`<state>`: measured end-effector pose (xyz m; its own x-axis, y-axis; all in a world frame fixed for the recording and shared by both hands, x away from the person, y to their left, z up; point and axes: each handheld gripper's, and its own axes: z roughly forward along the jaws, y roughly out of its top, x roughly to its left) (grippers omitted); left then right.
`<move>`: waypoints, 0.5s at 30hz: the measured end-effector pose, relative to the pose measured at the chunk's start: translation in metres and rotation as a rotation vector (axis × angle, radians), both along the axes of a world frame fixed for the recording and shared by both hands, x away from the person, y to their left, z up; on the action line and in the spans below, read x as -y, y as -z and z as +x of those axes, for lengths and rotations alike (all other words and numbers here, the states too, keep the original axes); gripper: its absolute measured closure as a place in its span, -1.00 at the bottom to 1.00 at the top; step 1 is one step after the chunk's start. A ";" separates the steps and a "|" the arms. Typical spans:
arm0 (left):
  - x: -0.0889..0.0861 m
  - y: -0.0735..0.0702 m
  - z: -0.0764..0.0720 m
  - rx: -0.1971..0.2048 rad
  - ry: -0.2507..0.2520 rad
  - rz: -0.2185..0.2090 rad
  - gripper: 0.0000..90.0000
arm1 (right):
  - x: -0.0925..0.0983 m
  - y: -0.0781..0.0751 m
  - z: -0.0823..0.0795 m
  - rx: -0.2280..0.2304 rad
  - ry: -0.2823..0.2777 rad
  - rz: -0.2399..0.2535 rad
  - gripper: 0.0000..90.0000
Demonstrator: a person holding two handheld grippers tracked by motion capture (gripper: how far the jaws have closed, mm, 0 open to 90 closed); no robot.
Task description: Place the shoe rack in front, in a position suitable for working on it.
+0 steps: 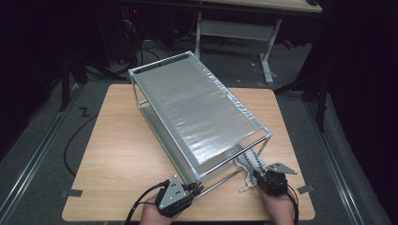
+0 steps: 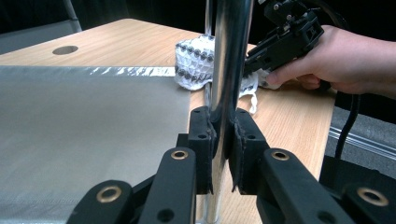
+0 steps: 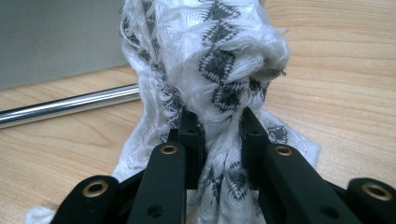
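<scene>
Both grippers are clamped on something. Nearest the person, the left gripper [image 1: 192, 189] has its jaws pressed tight around the shiny upright post [image 2: 227, 60] at the near corner of the metal rack [image 1: 187, 101], steadying the frame at the table's front edge. To its right, the right gripper [image 1: 257, 177] is closed on a bunched handful of white cloth [image 3: 205, 60] with a dark woven pattern; in the right gripper view the fabric bulges up between the black fingers [image 3: 187, 133] and spills down on both sides.

That cloth [image 1: 248, 164] lies on the wooden table [image 1: 117, 154], just beside the rack's near right corner, close to the low chrome rail [image 3: 70, 106]. From the left gripper view it sits crumpled behind the post, with the right hand [image 2: 345, 60] reaching in at it.

I judge the cloth to be light, soft and limp: it will sag, stretch and trail when lifted, and its loose open weave and fringe could snag on the rail or corner. A pinch on a thick bunched fold, as now, should hold better than a single edge. The rack looks stiff and fairly light, with smooth round tubes that may slip or twist in the jaws, so the corner post is a sensible hold.

Farther off, the rack's grey fabric shelf [image 1: 197, 110] stretches away toward the table's far edge.
</scene>
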<state>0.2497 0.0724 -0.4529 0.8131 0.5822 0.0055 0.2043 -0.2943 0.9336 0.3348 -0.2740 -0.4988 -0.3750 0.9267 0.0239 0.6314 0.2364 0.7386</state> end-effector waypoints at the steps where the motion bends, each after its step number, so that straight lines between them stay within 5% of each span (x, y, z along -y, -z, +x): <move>1: 0.000 0.000 0.000 0.000 0.004 0.000 0.79 | 0.000 0.000 -0.002 -0.002 -0.004 0.005 0.70; 5: 0.001 0.000 0.001 -0.003 0.010 -0.005 0.79 | -0.003 -0.005 -0.010 0.004 -0.028 0.034 0.71; 15: 0.001 0.001 0.001 0.000 0.011 -0.004 0.79 | -0.004 -0.033 -0.029 0.113 -0.060 0.083 0.71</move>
